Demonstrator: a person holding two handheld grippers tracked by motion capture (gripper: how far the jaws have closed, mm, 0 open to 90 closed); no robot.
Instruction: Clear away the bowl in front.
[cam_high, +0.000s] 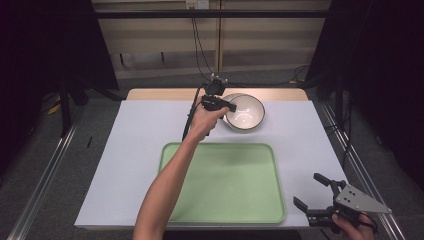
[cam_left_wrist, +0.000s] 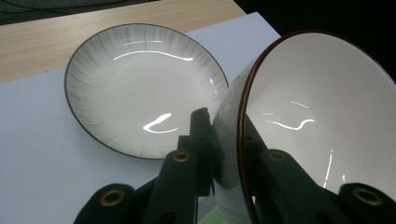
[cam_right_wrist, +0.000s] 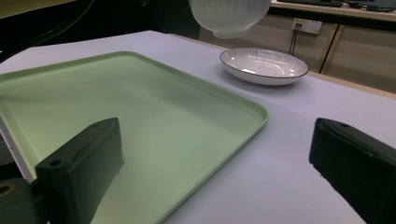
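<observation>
The bowl (cam_left_wrist: 317, 116) hangs tilted above the plate (cam_left_wrist: 140, 88) at the bench's (cam_high: 135, 145) far side, my left claw (cam_high: 223, 104) pinching its rim. I'd keep it level over to the tray (cam_high: 225, 210). Right claw (cam_high: 312, 192) waits wide, empty.

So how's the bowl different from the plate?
The bowl is deep and steep-walled; the plate is shallow and wide. The bowl is lifted off the table and tilted, its rim pinched by the left gripper; the plate lies flat on the table, untouched. Both are glossy white inside with a thin dark rim.
</observation>
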